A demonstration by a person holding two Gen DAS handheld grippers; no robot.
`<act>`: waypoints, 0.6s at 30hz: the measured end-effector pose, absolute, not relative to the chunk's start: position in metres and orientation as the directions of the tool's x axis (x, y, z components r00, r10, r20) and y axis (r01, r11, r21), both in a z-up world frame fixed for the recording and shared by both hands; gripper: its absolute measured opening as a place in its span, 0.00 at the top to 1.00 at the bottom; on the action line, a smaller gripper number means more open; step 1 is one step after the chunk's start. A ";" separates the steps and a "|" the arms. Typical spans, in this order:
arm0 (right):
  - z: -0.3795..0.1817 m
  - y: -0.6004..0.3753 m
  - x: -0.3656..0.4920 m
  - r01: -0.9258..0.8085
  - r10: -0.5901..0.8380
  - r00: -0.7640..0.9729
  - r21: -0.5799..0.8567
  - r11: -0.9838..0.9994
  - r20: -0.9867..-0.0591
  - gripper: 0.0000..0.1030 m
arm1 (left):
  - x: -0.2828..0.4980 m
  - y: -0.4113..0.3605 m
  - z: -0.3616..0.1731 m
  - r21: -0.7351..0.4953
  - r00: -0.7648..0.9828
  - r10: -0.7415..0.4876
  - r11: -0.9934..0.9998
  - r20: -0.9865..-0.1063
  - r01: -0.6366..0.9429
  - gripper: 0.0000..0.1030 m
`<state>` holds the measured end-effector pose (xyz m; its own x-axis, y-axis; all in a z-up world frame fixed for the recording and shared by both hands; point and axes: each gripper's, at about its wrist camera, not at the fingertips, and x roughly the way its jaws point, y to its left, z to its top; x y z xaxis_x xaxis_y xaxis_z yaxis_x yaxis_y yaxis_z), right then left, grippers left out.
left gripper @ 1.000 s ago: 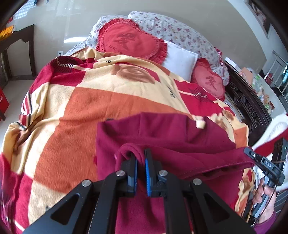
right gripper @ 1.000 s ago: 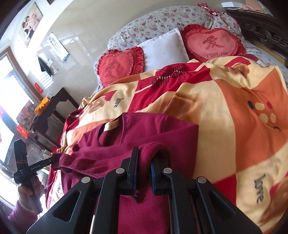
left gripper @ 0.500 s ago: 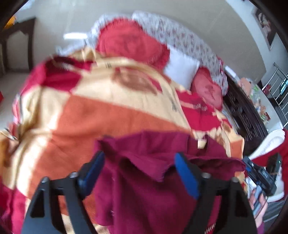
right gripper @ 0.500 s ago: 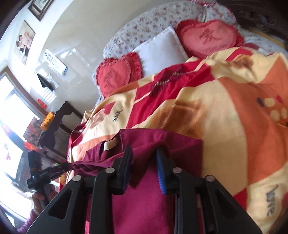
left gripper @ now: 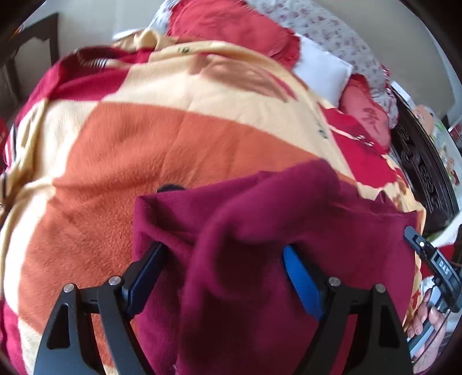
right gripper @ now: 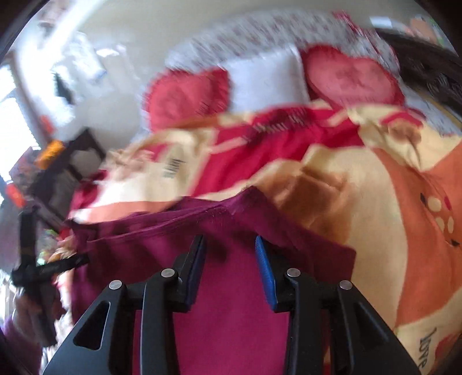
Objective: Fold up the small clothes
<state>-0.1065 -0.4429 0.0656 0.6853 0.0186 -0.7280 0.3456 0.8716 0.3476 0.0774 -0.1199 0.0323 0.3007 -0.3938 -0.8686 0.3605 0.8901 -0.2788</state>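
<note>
Pale walls (left gripper: 95,23) behind a bed (left gripper: 173,138); bright window (right gripper: 11,121).

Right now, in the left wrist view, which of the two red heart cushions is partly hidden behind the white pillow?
The smaller-looking heart cushion on the right; the white pillow covers its near edge. The other heart cushion, top centre, overlaps the pillow instead.

Garment (left gripper: 260,259) lies on blanket (left gripper: 173,150), near edge. Left gripper (left gripper: 222,274) and right gripper (right gripper: 231,268) above garment, jaws apart. Pillow (right gripper: 265,78) between two heart cushions (right gripper: 184,98) behind blanket.

Both grippers (left gripper: 222,265) off garment (left gripper: 260,230) now.
</note>
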 end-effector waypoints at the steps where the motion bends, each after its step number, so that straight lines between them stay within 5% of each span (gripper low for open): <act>1: 0.057 -0.451 -0.097 0.360 0.036 0.678 0.374 0.855 -0.734 0.85 | 0.077 -0.119 0.033 -0.284 0.300 -0.400 0.888 -0.866 0.362 0.16; 11: 0.065 -0.436 -0.197 0.278 0.146 0.693 0.449 0.849 -0.706 0.81 | -0.001 -0.043 0.064 -0.354 0.258 -0.540 0.775 -0.801 0.523 0.16; 18: 0.035 -0.415 -0.267 0.302 0.199 0.650 0.489 0.819 -0.734 0.80 | -0.055 -0.027 0.028 -0.397 0.138 -0.556 0.726 -0.820 0.562 0.16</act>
<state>-0.2667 -0.4153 0.0354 0.6497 0.1988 -0.7338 0.3016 0.8186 0.4888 -0.0552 -0.0273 0.0284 0.1382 -0.5558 -0.8198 0.5618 0.7257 -0.3973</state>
